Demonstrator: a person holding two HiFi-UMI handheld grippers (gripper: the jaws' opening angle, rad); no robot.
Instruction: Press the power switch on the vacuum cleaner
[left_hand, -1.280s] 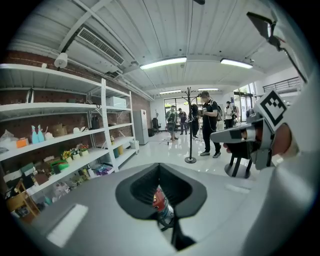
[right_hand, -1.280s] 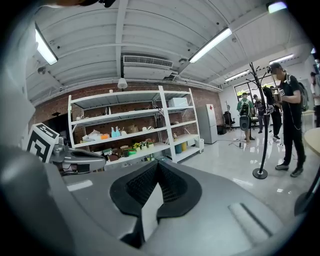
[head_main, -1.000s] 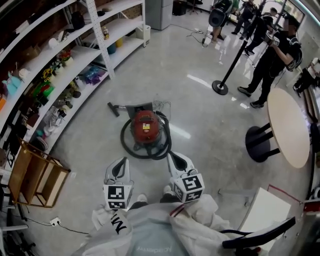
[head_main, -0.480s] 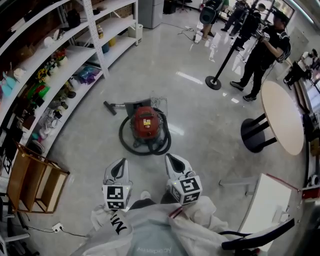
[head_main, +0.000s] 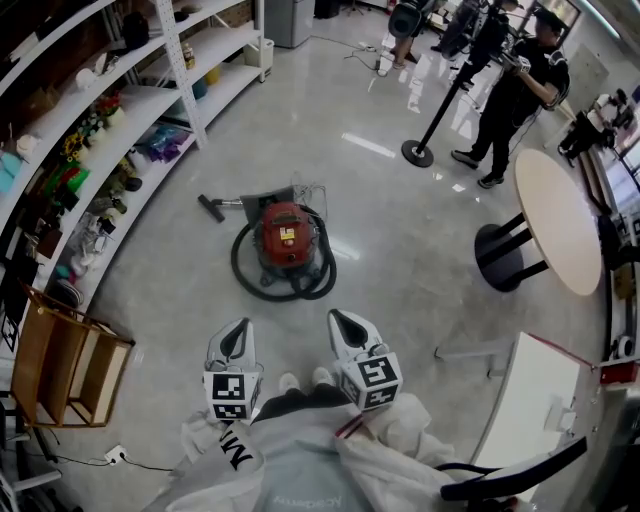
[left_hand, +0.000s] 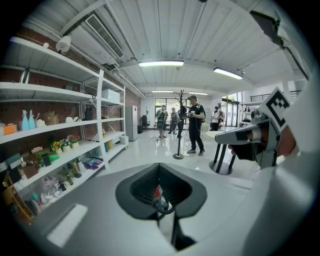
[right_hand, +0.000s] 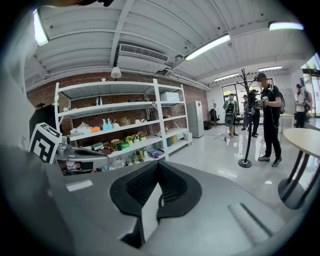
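The red canister vacuum cleaner (head_main: 287, 235) is set on the floor, well apart from the left tongs (head_main: 238, 335) and right tongs (head_main: 340, 322), both pressed together and empty. Its hard, likely heavy body should be pushed straight down on top; no switch can be made out. It is ringed by a black hose (head_main: 290, 292), with shelving (head_main: 130, 110) to the left.

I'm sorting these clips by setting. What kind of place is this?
Probably a lab or studio space staged for recording, not a home: long white shelves stocked with household props, a red vacuum cleaner on a polished floor, and people standing about beyond it.
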